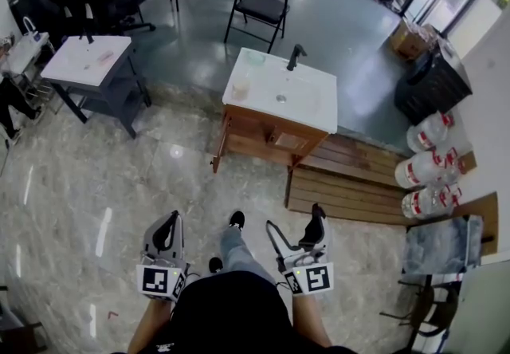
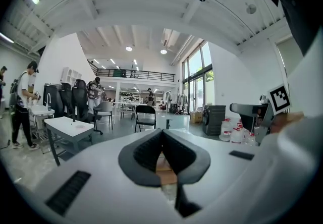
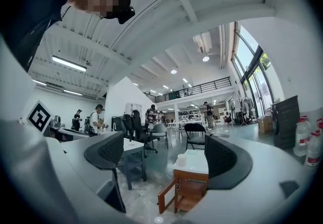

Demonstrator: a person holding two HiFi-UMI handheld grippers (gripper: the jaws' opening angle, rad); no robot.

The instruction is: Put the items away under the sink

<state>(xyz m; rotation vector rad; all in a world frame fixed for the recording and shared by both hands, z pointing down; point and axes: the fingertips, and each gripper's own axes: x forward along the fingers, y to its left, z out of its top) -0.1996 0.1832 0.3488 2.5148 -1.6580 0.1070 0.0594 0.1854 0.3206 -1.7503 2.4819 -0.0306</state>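
Note:
The sink cabinet (image 1: 275, 133) stands ahead of me, wooden with a white basin top (image 1: 307, 101) and a black faucet (image 1: 296, 56). Its left door (image 1: 217, 147) hangs open. A pale cup-like item (image 1: 240, 89) and a small clear item (image 1: 255, 58) sit on the top's left side. My left gripper (image 1: 167, 223) is low at my left, jaws shut on nothing (image 2: 162, 140). My right gripper (image 1: 296, 223) is open and empty (image 3: 166, 160), and it frames the cabinet (image 3: 192, 187) and the white item (image 3: 181, 160). Both grippers are well short of the cabinet.
A white table (image 1: 86, 59) stands at the left, a black folding chair (image 1: 259, 1) behind the sink. Wooden decking (image 1: 351, 181) lies to the cabinet's right, with water jugs (image 1: 430, 161) and a black bin (image 1: 430, 85) beyond. People stand at the far left (image 2: 22, 102).

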